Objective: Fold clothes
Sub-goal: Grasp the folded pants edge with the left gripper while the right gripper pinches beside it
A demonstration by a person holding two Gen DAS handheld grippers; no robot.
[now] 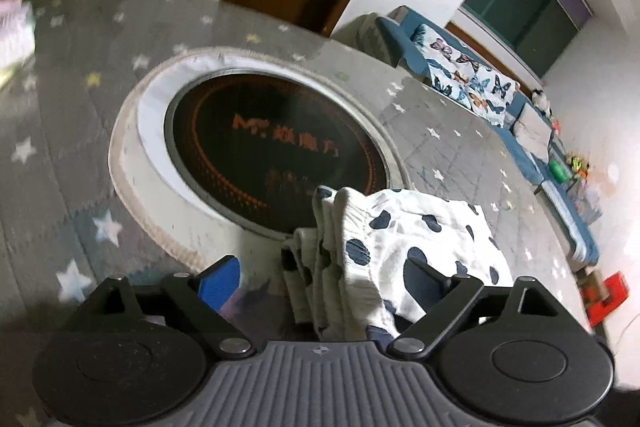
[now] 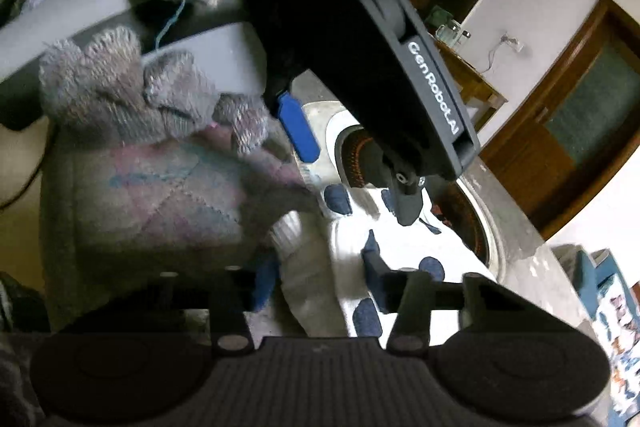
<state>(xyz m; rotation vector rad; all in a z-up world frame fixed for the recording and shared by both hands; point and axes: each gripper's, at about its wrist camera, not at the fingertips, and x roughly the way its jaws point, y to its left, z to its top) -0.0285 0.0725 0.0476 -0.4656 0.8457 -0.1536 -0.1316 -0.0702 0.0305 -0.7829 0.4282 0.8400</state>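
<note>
A white garment with dark spots [image 1: 400,247] is seen bunched between the spread fingers of the left tool [image 1: 326,277], resting on the star-patterned bench cover [image 1: 80,147]. The right tool [image 2: 320,285] is likewise held spread about the cloth. Farther off, a round black heater plate [image 1: 276,151] is set into the bench, and a gloved hand [image 2: 132,91] is visible at far left.

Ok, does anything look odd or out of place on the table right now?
Yes. The spotted garment is bunched up, and its edge lies over the rim of the round heater plate set into the table, which shows an orange ring pattern. Whether the plate is hot cannot be told. Both tongs straddle the cloth.
</note>
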